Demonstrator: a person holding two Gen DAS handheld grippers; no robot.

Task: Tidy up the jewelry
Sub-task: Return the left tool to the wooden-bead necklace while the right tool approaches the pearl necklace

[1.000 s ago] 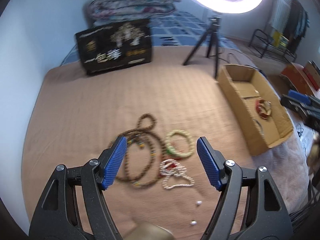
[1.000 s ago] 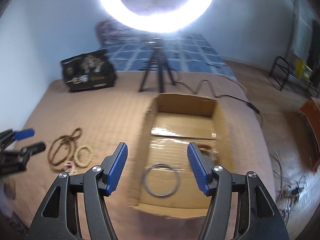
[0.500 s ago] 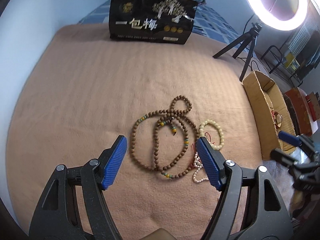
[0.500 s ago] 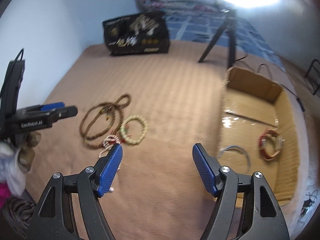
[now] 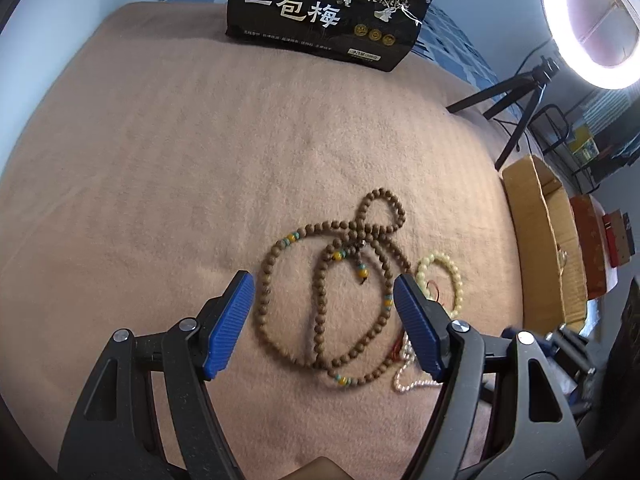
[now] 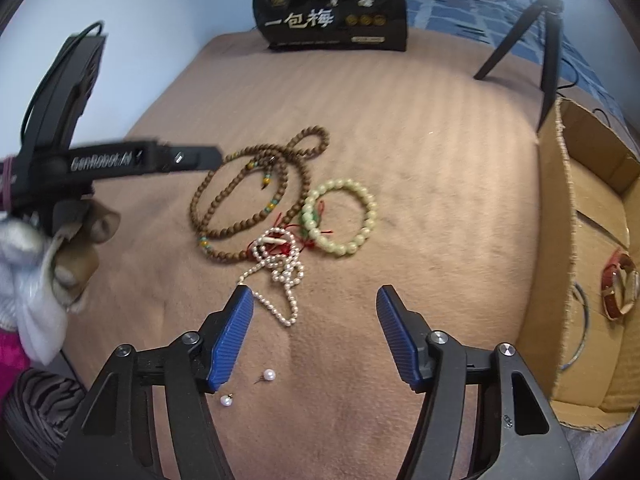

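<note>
Now the left gripper (image 5: 324, 316) hangs released over the wooden bead necklace (image 5: 340, 280), while the right gripper's (image 6: 314, 332) empty jaws are closing.

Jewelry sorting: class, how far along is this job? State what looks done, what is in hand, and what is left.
Done: a watch and a thin ring lie in the cardboard box.
In hand: nothing; both hand-held grippers are empty, the right one closing.
Left: wooden bead necklace, green bracelet, pearl strand and two loose pearls on the blanket.

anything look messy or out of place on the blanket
Yes. The pearl strand, brown bead necklace and green bracelet lie overlapping in one tangle, and two loose pearl earrings sit apart, nearer the right gripper.
</note>
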